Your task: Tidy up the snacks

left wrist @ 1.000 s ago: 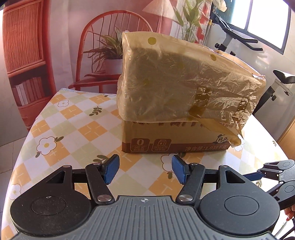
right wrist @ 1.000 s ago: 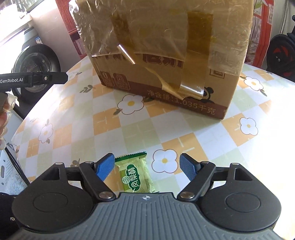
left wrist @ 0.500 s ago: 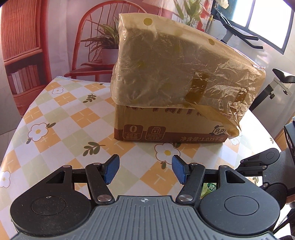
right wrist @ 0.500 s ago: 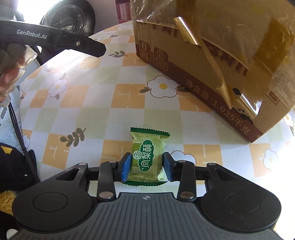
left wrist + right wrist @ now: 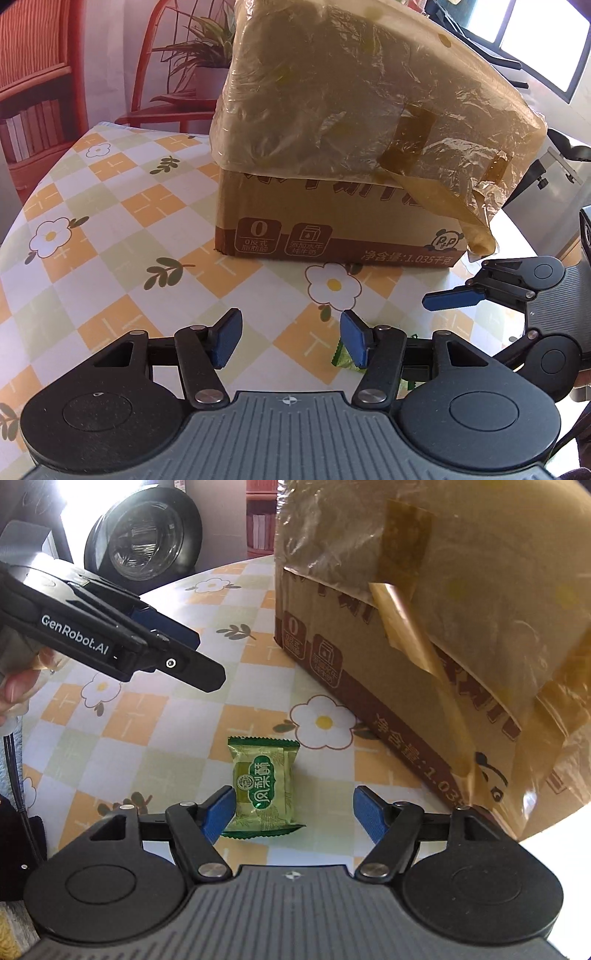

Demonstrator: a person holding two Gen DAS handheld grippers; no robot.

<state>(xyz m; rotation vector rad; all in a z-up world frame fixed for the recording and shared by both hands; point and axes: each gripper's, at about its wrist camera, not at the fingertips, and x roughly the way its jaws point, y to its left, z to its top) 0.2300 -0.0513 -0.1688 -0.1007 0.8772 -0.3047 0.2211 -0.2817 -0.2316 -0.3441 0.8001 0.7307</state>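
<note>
Right wrist view shows the table (image 5: 155, 716) with its flowered cloth, and on it the box (image 5: 388, 672), a bag pulled over its top and taped. I cannot see inside it, so I cannot tell how many snacks are already in. One green snack (image 5: 264, 784) lies flat on the cloth, just in front of the box and well in from the table's edges. My right gripper (image 5: 293, 812) has just been opening; its jaws stand wide around the snack, the left pad just beside the wrapper, neither gripping it. My left gripper (image 5: 290, 341) has just narrowed a little but is half open and empty, above the cloth beside the snack. I judge this snack is not yet put away.
</note>
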